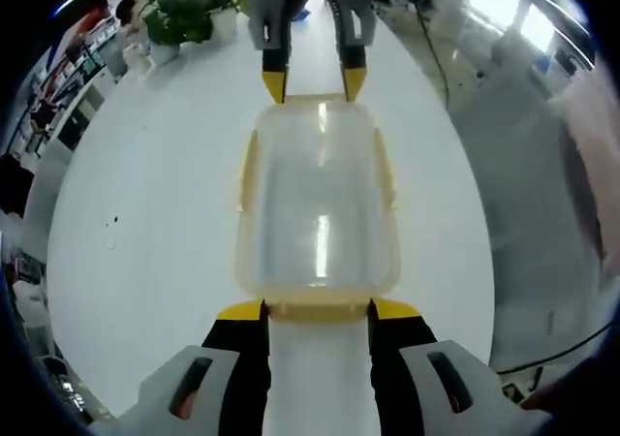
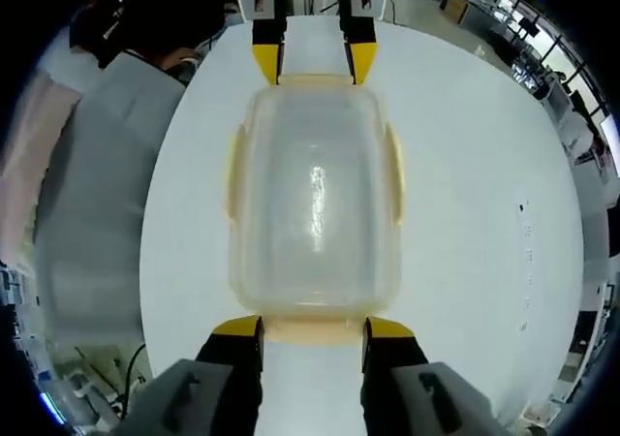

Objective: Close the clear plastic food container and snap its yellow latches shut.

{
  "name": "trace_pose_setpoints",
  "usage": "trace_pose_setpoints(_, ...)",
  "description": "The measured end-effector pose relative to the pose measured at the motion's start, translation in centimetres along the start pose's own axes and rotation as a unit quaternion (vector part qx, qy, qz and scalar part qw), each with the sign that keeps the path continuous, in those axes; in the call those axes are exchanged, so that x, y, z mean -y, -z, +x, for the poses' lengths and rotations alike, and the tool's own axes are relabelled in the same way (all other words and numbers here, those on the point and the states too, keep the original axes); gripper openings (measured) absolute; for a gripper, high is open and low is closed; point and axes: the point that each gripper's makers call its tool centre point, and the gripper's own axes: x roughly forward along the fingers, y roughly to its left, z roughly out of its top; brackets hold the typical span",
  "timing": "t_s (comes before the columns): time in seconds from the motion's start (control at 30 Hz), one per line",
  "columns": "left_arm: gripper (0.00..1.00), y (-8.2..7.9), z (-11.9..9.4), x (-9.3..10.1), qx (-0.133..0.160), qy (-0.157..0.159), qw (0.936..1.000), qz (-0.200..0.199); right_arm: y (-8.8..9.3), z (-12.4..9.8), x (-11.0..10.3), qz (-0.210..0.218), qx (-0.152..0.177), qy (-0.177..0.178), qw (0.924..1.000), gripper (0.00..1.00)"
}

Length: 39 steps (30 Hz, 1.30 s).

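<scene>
In the middle of both frames we see the clear container (image 1: 318, 199) on the white table (image 1: 145, 213), lid on, with a yellow latch (image 1: 317, 310) at each short end. If we press one end first, the box may slide or tip. The left gripper (image 1: 317, 312) and right gripper (image 2: 312, 327) face each other, fingers apart, tips at the end latches.
</scene>
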Motion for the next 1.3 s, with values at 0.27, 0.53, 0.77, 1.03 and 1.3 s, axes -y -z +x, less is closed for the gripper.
trace_pose_setpoints(0.27,0.37,0.2,0.6,-0.1,-0.004,0.003,1.0000,-0.002,0.2,0.6,0.0,-0.001,-0.002,-0.002,1.0000,0.37)
trace_pose_setpoints(0.53,0.37,0.3,0.9,-0.1,-0.002,0.004,1.0000,-0.007,0.3,0.6,0.2,0.001,-0.002,-0.009,1.0000,0.37)
trace_pose_setpoints(0.77,0.37,0.6,1.2,0.0,-0.008,0.007,0.9999,-0.009,0.1,0.8,0.2,-0.007,-0.002,-0.015,0.9999,0.38)
trace_pose_setpoints(1.03,0.37,0.4,1.4,-0.1,0.000,0.004,0.9999,-0.015,0.5,0.9,0.5,-0.007,-0.009,-0.012,0.9999,0.38)
trace_pose_setpoints(1.3,0.38,0.5,1.5,0.0,-0.003,0.009,0.9999,-0.014,0.5,0.9,0.4,-0.020,-0.009,-0.015,0.9997,0.38)
